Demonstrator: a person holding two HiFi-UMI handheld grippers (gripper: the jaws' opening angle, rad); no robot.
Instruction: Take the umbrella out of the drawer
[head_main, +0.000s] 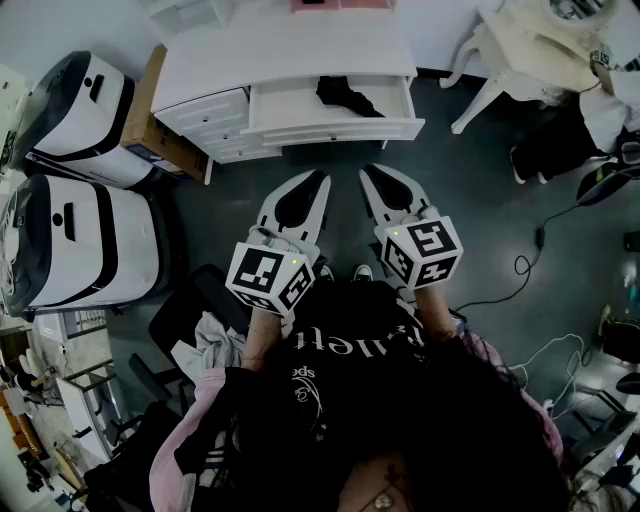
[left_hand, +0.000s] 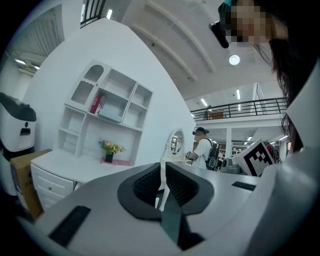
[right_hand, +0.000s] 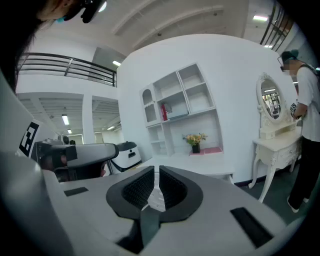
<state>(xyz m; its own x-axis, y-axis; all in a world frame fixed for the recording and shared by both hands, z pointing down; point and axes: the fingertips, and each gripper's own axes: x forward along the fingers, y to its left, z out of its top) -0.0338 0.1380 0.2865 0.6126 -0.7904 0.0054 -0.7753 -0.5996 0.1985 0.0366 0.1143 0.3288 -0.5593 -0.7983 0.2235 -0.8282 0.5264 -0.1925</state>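
The white desk (head_main: 290, 55) stands ahead with its drawer (head_main: 335, 128) pulled open. A black folded umbrella (head_main: 343, 96) lies inside the drawer, toward its right side. Both grippers hang side by side over the dark floor, short of the drawer and pointing at it. My left gripper (head_main: 320, 180) has its jaws together with nothing between them, as the left gripper view (left_hand: 162, 172) also shows. My right gripper (head_main: 367, 175) is likewise shut and empty (right_hand: 156, 175). Neither gripper touches the drawer or the umbrella.
Two white machines (head_main: 80, 110) (head_main: 80, 240) and a cardboard box (head_main: 150, 110) stand left of the desk. A cream dressing table (head_main: 520, 50) is at the upper right. Cables (head_main: 530, 265) trail on the floor at right. A black office chair (head_main: 185, 315) sits near my left side.
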